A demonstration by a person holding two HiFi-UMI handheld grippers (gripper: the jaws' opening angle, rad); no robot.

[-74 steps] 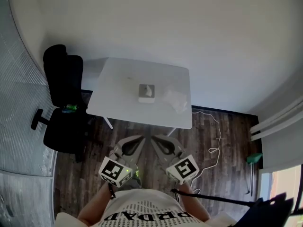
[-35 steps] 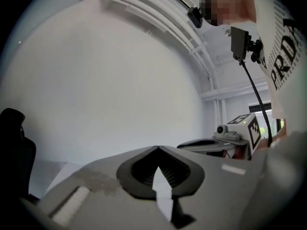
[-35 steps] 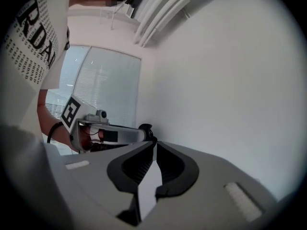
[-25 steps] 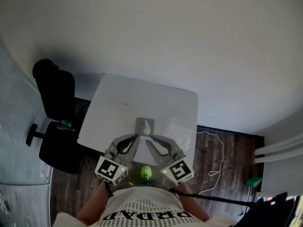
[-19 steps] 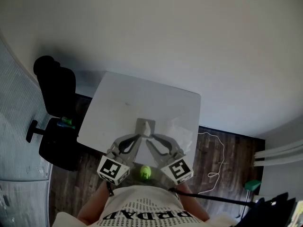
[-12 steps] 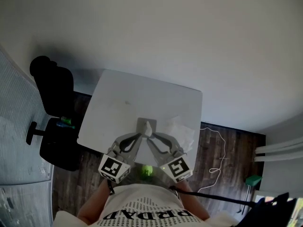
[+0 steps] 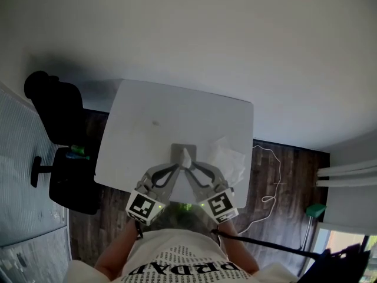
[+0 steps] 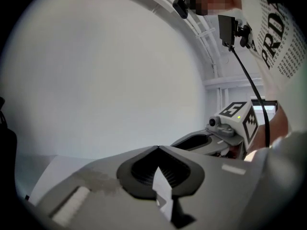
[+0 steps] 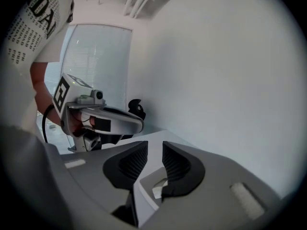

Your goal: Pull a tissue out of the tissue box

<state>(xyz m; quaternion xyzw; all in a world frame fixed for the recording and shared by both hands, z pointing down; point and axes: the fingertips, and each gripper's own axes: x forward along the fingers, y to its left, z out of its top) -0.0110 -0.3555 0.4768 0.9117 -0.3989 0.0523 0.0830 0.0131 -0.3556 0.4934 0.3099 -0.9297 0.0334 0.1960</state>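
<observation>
Two hand-held grippers hover at the tissue box (image 7: 178, 150) near the white table's (image 7: 141, 128) front edge. The left gripper (image 8: 157, 148) is pressed together; the right gripper (image 9: 155, 150) stands slightly spread, framing the box's upright tissue (image 7: 186, 157).

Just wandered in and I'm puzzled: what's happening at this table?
A person stands at a white table, holding a hand-held tool in each hand, both aimed at a tissue box near the table's front edge. A tissue sticks up from it. The left tool is closed at its tips, close to the tissue; the right tool is open over the box. Nothing looks pulled out yet.
</observation>
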